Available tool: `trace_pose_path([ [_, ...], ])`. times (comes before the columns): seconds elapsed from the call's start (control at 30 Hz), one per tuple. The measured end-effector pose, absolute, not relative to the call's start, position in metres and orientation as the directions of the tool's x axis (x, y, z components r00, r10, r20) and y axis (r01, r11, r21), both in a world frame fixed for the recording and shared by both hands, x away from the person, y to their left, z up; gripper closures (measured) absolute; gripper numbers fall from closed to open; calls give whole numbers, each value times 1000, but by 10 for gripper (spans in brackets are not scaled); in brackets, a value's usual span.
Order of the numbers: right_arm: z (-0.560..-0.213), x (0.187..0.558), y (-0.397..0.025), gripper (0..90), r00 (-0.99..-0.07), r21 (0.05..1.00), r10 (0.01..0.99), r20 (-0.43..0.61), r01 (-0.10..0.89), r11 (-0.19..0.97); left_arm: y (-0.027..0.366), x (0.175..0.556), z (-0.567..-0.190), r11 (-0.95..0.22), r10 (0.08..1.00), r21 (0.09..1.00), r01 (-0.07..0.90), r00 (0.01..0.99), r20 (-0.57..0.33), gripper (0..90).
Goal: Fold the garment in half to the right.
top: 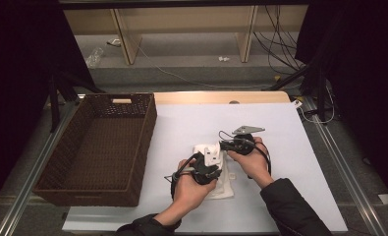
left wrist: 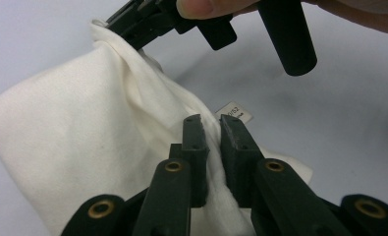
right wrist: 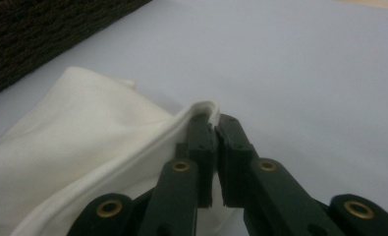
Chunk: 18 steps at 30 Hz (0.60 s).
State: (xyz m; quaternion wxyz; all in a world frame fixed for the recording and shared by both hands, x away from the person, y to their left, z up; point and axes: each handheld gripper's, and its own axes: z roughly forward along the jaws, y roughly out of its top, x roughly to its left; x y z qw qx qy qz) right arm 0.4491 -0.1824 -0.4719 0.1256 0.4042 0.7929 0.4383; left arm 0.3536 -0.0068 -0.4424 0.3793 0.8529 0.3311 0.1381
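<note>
Pinching a fold of the white cloth (left wrist: 98,142), the left gripper (left wrist: 211,123) has its jaws drawn narrow with fabric pressed between them, as the left gripper view shows from close up. That same view catches a small printed label (left wrist: 234,112) at the cloth's edge just past the jaw tips, and the right gripper (left wrist: 132,24) biting the cloth's upper corner, with a fingertip (left wrist: 196,7) of the person's hand above it. From the right gripper view, the right gripper (right wrist: 215,120) is closed tight on a rolled hem of the cloth (right wrist: 73,142), which curls over the tip of one jaw; the dark weave of the basket (right wrist: 44,24) fills the far corner there.

The high view gives the layout that the two close views lack. The cloth (top: 220,184) lies on the white table (top: 280,128) a little toward the near edge and roughly midway between the side edges, bunched under both hands. The left gripper (top: 212,162) and the right gripper (top: 226,145) sit just beside each other over it. The brown wicker basket (top: 83,147) stands at the table's left edge, well apart from the cloth, with bare white surface between them. To the right of the hands, and beyond them toward the far edge, the tabletop runs open all the way to the right corners.
</note>
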Motion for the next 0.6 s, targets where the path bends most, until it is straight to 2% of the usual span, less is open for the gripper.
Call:
trace_pose_path([
  [0.33, -470, 449, -186, 862, -635, 792, 756, 159, 539, 286, -11, 353, -443, -489, 662, 747, 451, 749, -18, 802],
  [0.6, -475, 449, -190, 861, -628, 778, 764, 146, 550, 304, -11, 351, -438, -455, 645, 770, 447, 762, -62, 689],
])
